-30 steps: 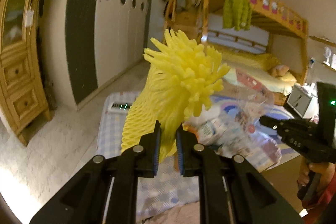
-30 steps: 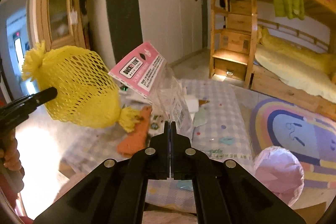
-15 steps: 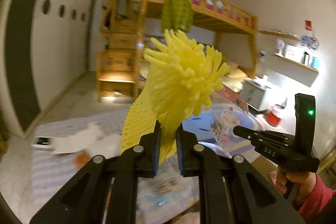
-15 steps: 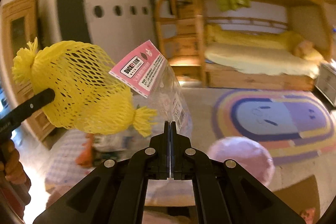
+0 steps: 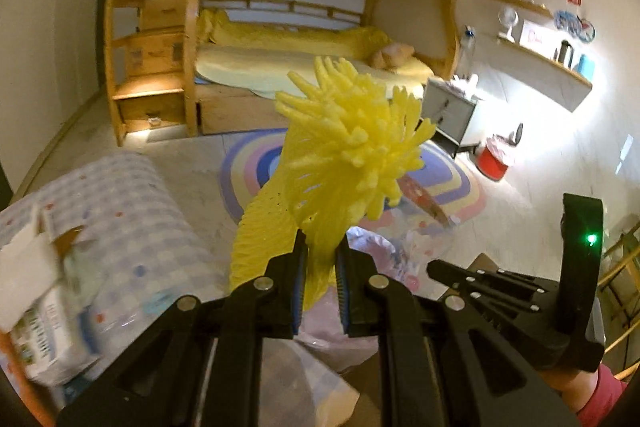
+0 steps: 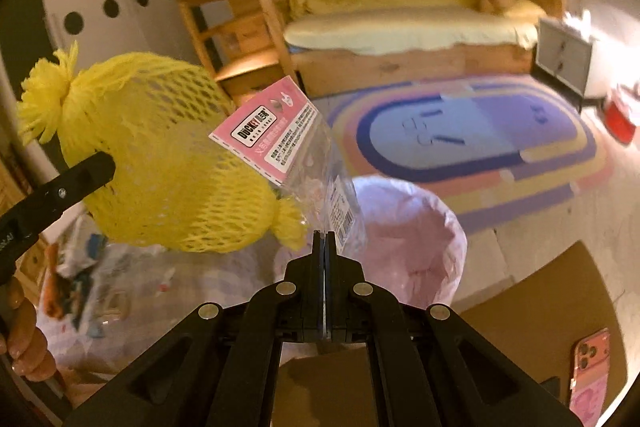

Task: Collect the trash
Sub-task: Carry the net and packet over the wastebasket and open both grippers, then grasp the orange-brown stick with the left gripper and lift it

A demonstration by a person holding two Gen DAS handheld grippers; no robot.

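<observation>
My left gripper [image 5: 320, 259] is shut on a yellow foam fruit net [image 5: 340, 163] and holds it up in the air; the net also shows in the right wrist view [image 6: 160, 155]. My right gripper [image 6: 325, 241] is shut on a clear plastic wrapper with a pink label [image 6: 296, 147], also seen in the left wrist view [image 5: 424, 211]. A bin lined with a pink bag [image 6: 416, 227] stands just ahead of and below the right gripper, and partly behind the left gripper [image 5: 384, 251].
A low table with a checked cloth [image 5: 132, 211] carries more trash: a white carton [image 5: 36, 267] and wrappers [image 6: 92, 279]. A cardboard sheet [image 6: 540, 307] with a pink phone [image 6: 592, 355] lies on the floor. Beyond are a rainbow rug [image 6: 472, 135], a bunk bed [image 5: 304, 59] and a red bin [image 5: 494, 163].
Both grippers have swung right, away from the table and towards the pink-lined bin, each still holding its item. The bin now sits close below the right gripper.
</observation>
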